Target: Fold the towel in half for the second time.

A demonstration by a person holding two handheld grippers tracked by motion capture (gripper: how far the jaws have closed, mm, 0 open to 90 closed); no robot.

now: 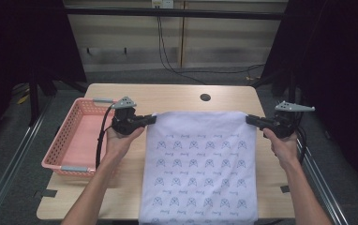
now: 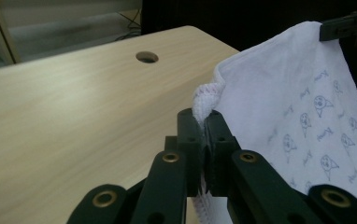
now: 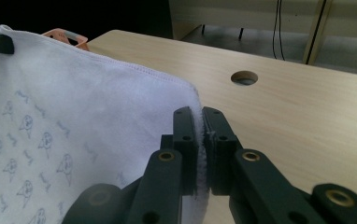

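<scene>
A white cloth (image 1: 198, 164) printed with small blue figures hangs stretched between the two grippers over the wooden table (image 1: 177, 96); its lower part drapes down past the table's near edge. My left gripper (image 1: 152, 119) is shut on the cloth's top left corner (image 2: 203, 105), which bunches up between the black jaws. My right gripper (image 1: 250, 119) is shut on the top right corner (image 3: 198, 122), with the hem pinched flat between its jaws. In the left gripper view the right gripper (image 2: 347, 25) shows far off at the cloth's other corner.
A pink plastic basket (image 1: 76, 140) sits on the table's left side, next to the left hand. A round cable hole (image 1: 205, 97) lies in the tabletop behind the cloth. Dark curtains and a metal frame stand around the table, with cables on the floor beyond.
</scene>
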